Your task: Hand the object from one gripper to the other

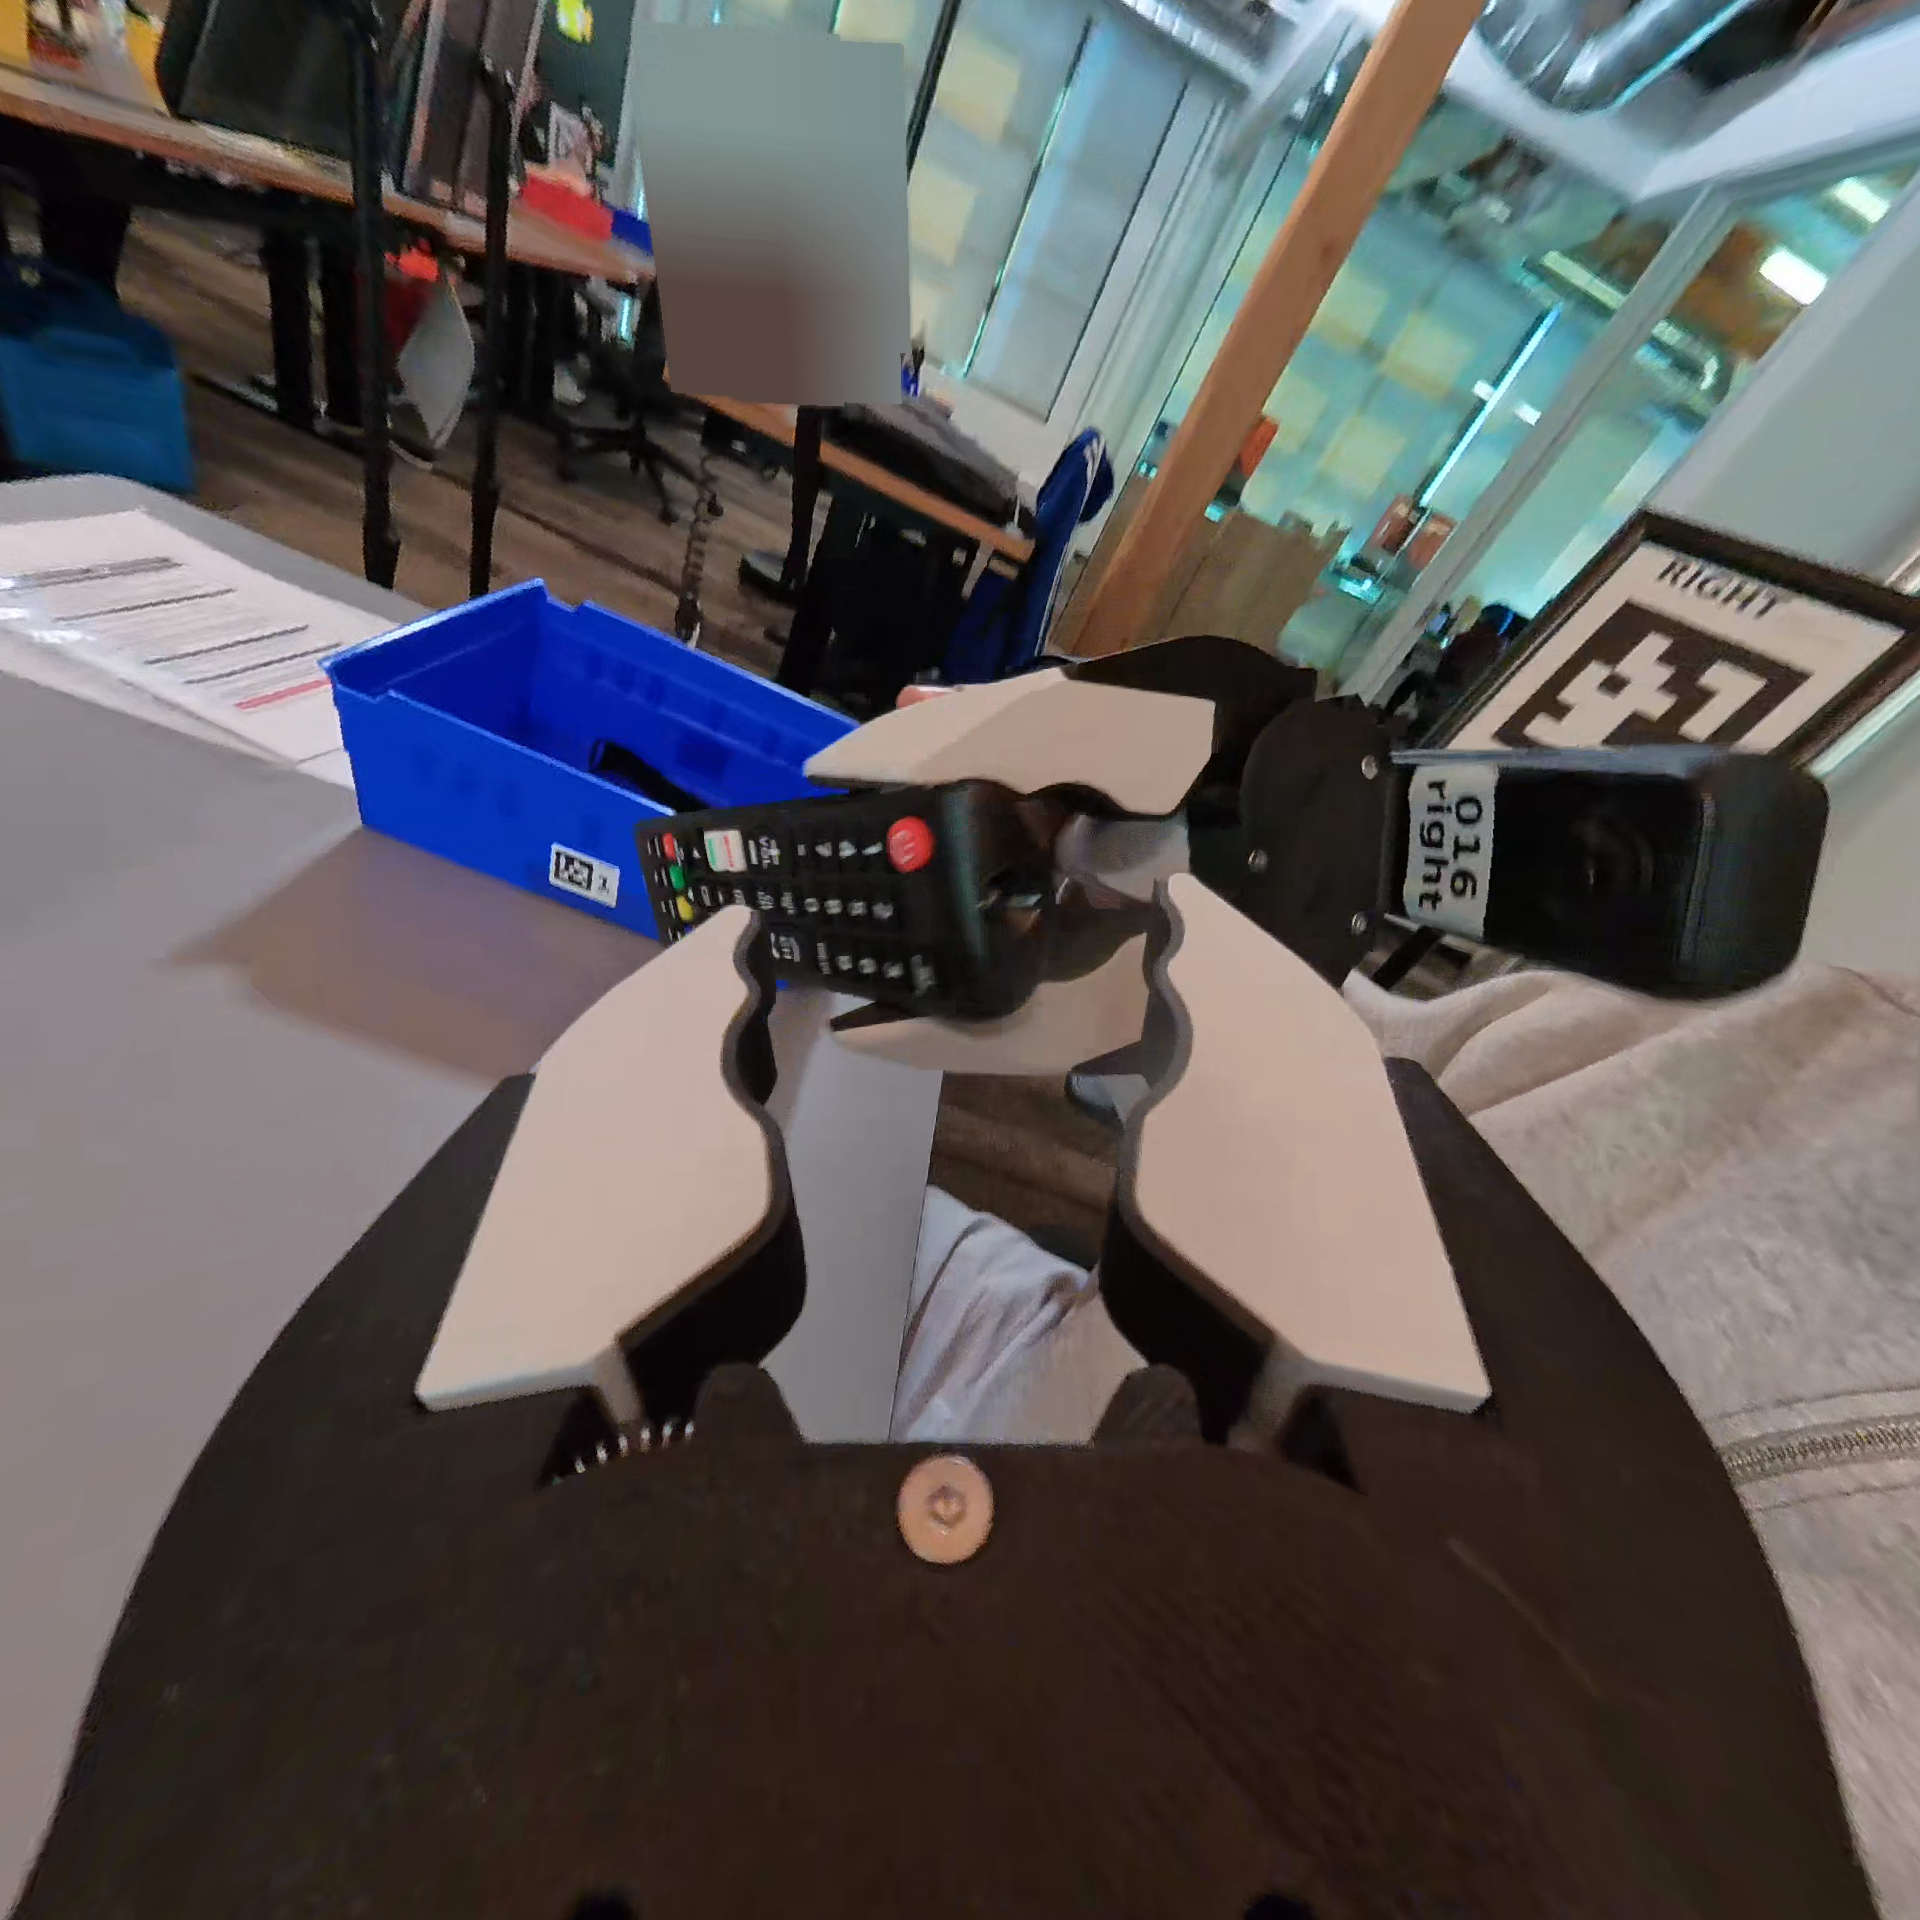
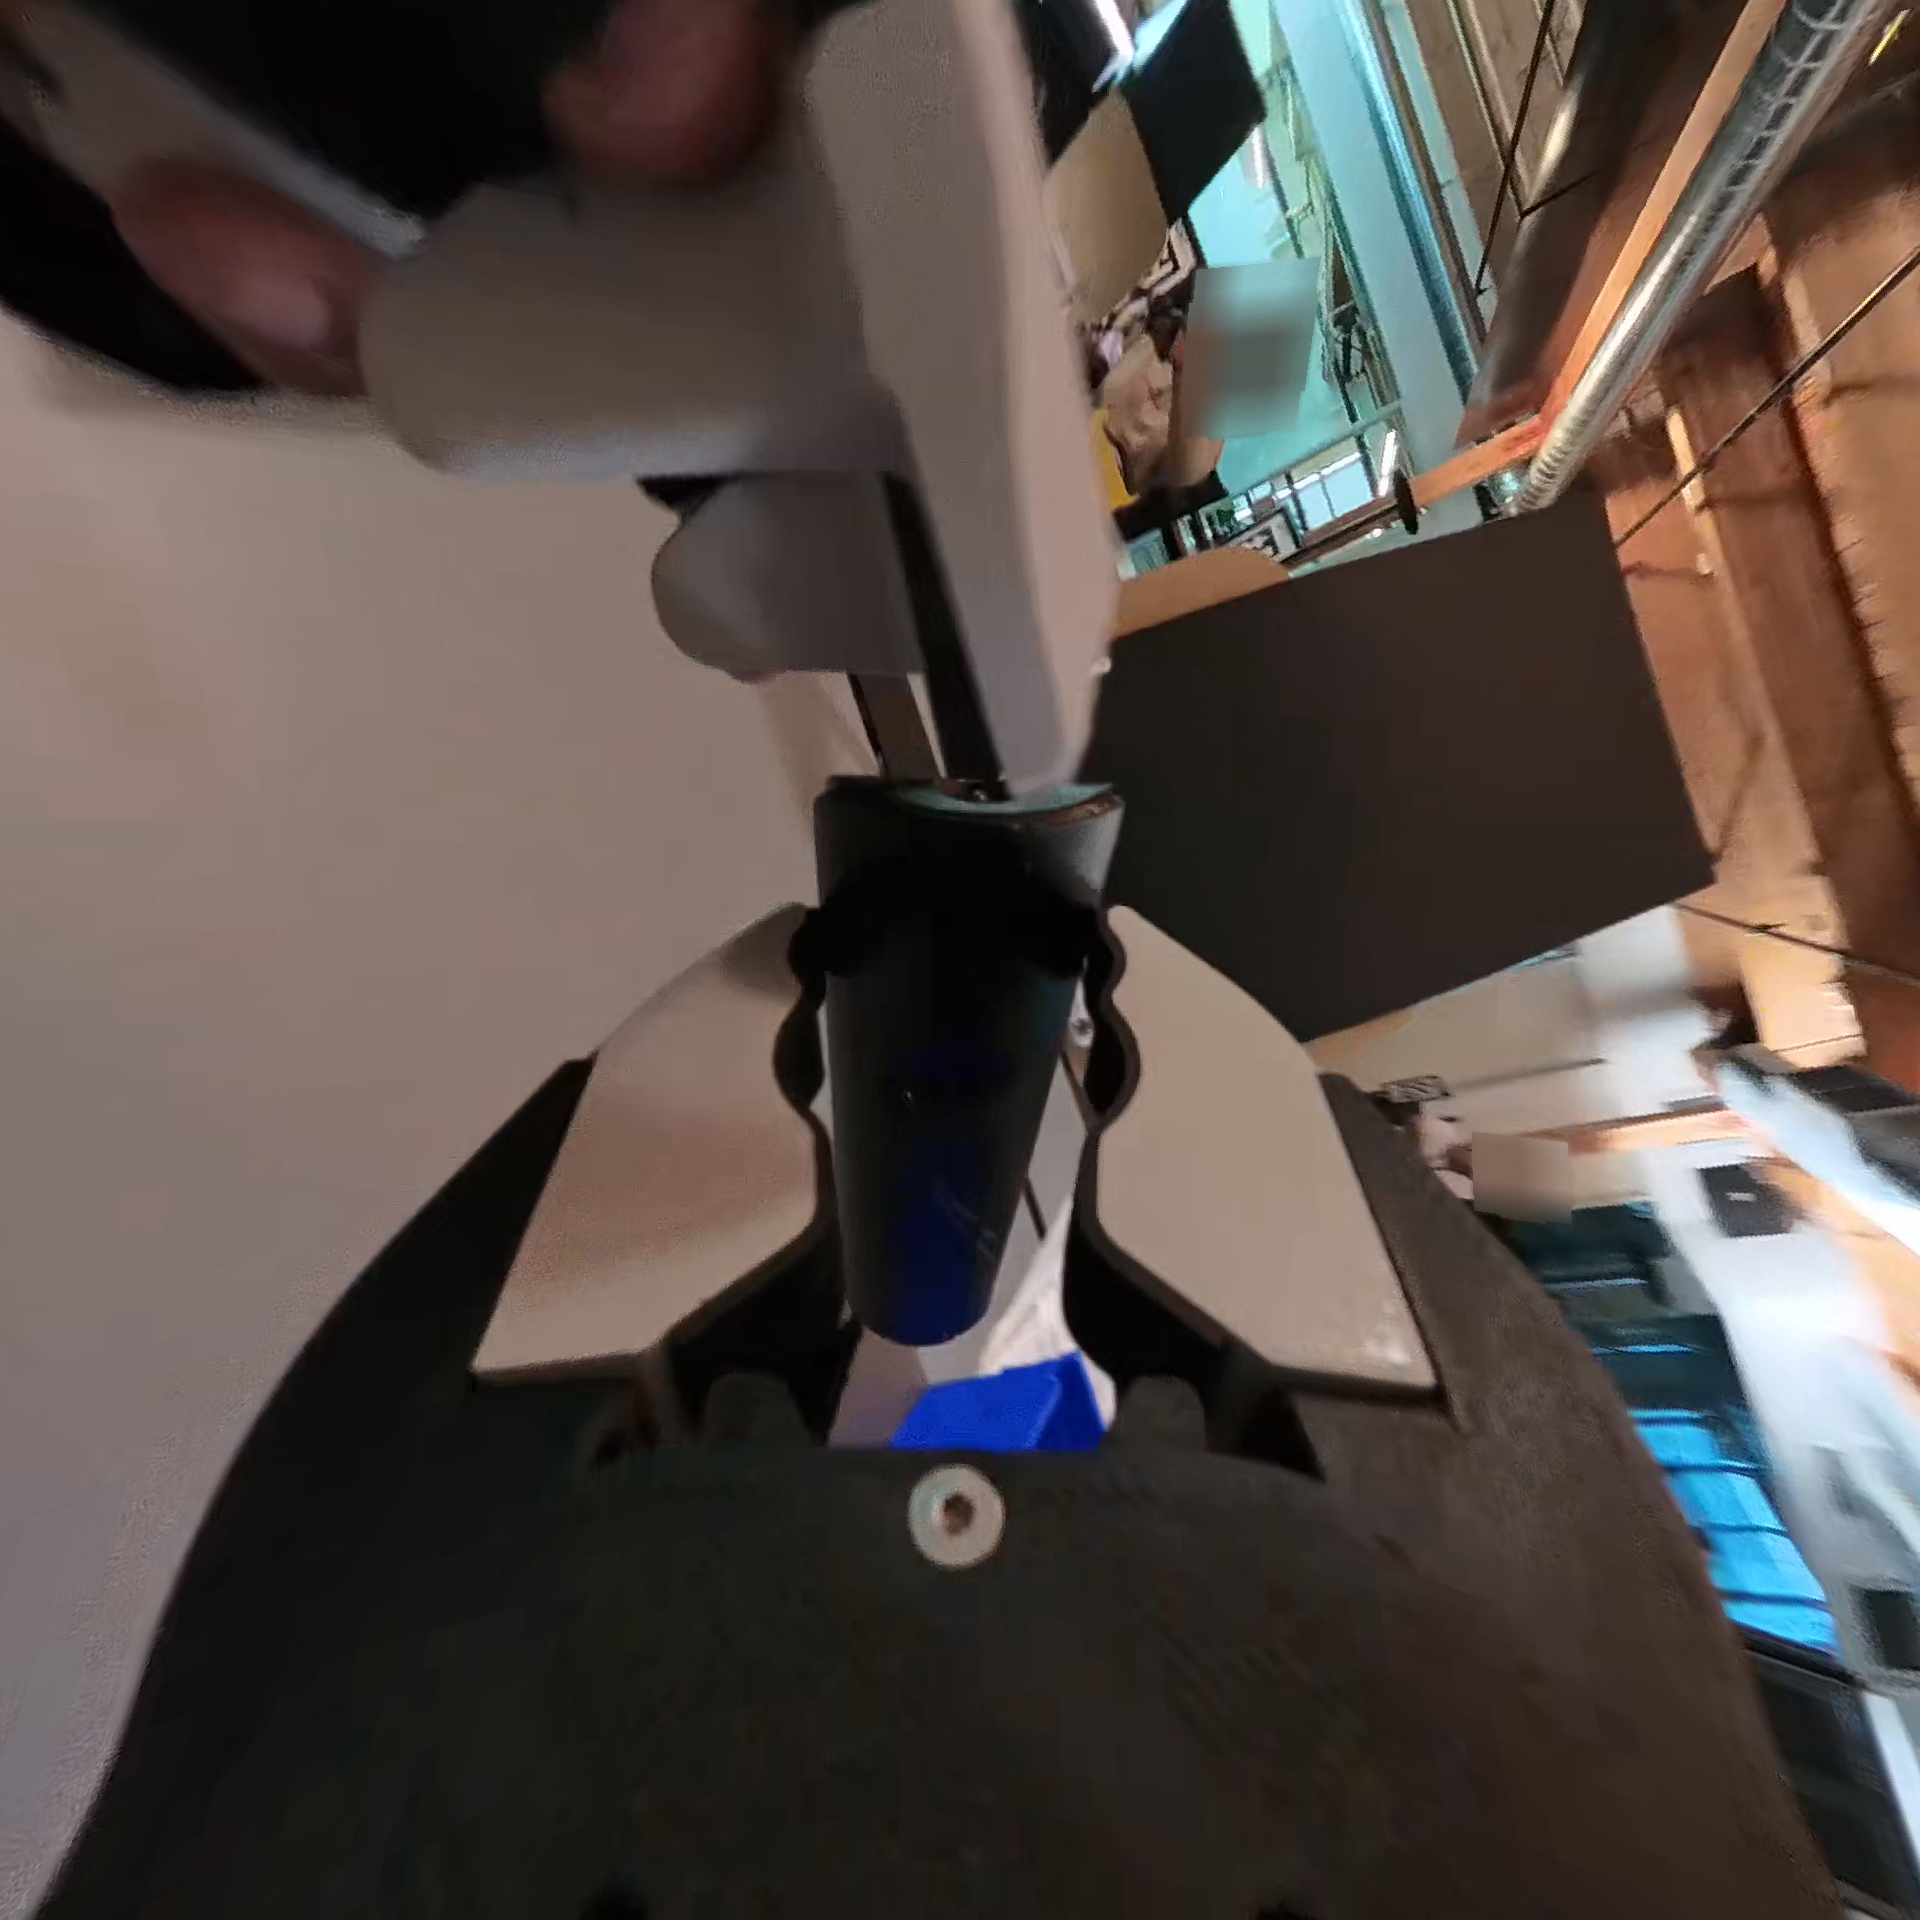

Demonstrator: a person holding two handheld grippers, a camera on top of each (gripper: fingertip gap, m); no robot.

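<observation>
Your right gripper (image 1: 883, 894) is clamped on the remote (image 1: 831, 894), holding it in the air just in front of the bin (image 1: 499, 727), button face toward your left wrist camera. In the right wrist view the remote (image 2: 935, 1122) runs lengthwise between the closed fingers (image 2: 686, 1143). Your left gripper (image 1: 956, 925) is spread wide, fingers either side of the remote's near end, not gripping it. The bin sits on the table (image 1: 208, 935), beside a sheet of paper (image 1: 177, 623).
</observation>
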